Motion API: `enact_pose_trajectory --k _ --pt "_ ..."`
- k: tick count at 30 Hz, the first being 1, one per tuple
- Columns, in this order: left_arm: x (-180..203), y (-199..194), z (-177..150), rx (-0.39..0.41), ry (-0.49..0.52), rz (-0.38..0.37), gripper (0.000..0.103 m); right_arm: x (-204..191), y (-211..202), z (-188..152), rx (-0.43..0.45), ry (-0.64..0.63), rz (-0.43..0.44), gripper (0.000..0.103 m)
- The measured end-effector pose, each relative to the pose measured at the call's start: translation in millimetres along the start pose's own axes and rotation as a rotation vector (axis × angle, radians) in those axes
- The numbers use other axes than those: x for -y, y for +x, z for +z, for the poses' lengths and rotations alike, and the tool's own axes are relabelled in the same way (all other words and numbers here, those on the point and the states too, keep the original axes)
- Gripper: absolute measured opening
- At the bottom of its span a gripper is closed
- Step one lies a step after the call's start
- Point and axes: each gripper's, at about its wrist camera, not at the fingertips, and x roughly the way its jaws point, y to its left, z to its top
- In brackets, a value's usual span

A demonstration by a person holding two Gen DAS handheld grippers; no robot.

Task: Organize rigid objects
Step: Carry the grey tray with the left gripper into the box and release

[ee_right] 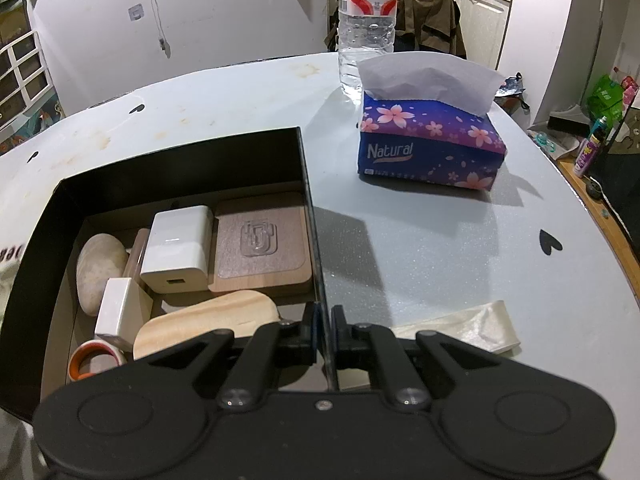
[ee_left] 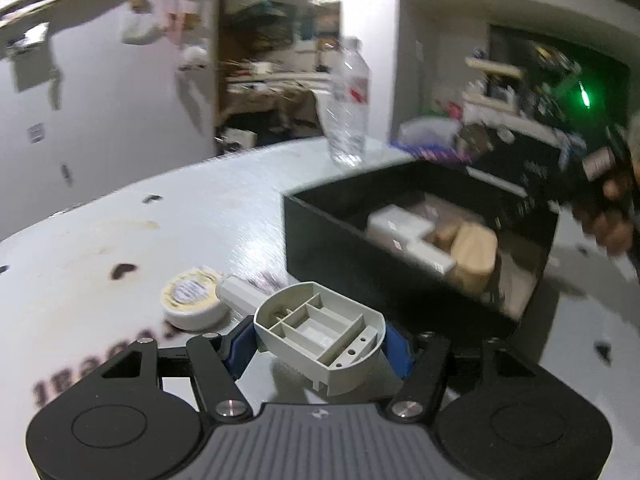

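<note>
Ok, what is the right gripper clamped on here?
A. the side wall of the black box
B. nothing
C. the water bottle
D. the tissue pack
A: the right gripper pinches the thin side wall of the black box between its shut jaws.

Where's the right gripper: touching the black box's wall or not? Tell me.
Touching. The right wrist view shows the right gripper with its jaws pinched on the black box wall's edge.

A grey ribbed plastic part (ee_left: 320,340) is gripped between the blue pads of the left claw (ee_left: 318,340), above the tabletop (ee_left: 160,232), beside a tape roll (ee_left: 192,298) and a black box (ee_left: 320,248).
</note>
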Motion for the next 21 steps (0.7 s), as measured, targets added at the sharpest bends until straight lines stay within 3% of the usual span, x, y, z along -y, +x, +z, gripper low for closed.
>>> enact_pose_trajectory --k 10,16,21 --pt "16.0 -43.7 49.8 0.082 -0.121 0.058 0.065 1.5 0.1 -0.4 0.002 0.001 0.007 0.006" --pt "54.9 -35.1 63.2 -0.004 -0.150 -0.001 0.065 1.1 0.2 0.0 0.001 0.001 0.006 0.006" --pt "79.0 -15.3 67.1 -0.065 -0.196 0.004 0.065 0.9 0.5 -0.2 0.002 0.003 0.006 0.006"
